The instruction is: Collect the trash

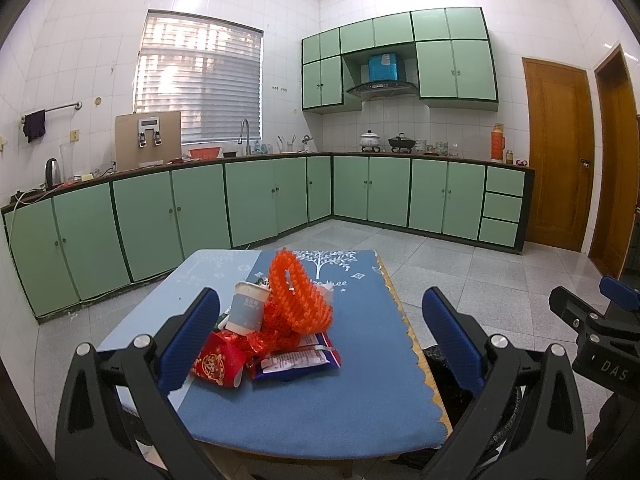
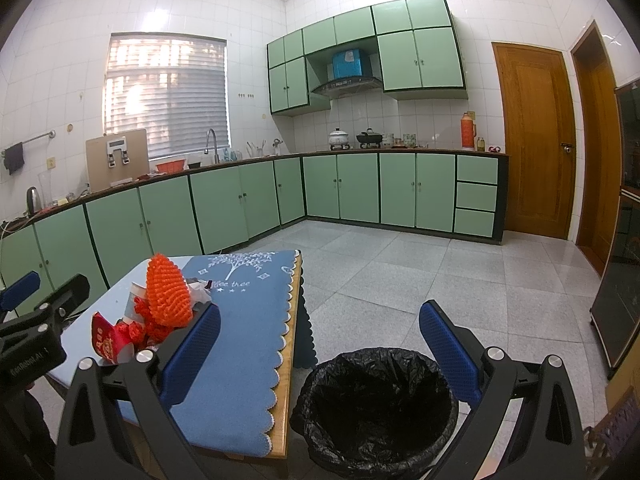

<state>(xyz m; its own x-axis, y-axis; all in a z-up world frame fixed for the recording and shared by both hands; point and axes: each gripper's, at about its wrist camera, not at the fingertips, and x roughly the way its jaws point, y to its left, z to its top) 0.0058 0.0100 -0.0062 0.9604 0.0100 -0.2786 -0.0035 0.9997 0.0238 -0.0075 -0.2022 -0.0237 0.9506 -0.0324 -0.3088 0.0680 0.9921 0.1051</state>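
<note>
Orange foam net [image 1: 298,292] tops the trash pile at frame centre on the table [image 1: 360,392]. Left gripper [image 1: 320,340] spread wide, empty; right gripper [image 2: 320,350] likewise, over the bin [image 2: 376,408] at lower centre. Suggest grabbing the net first, low on its rim.

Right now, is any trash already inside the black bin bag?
No, the bin bag looks empty in the right wrist view; the trash pile lies on the table.

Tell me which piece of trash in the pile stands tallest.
The orange foam net sleeve, standing upright above the paper cup, the red box and the flat blue wrapper lying at the pile's front.
</note>
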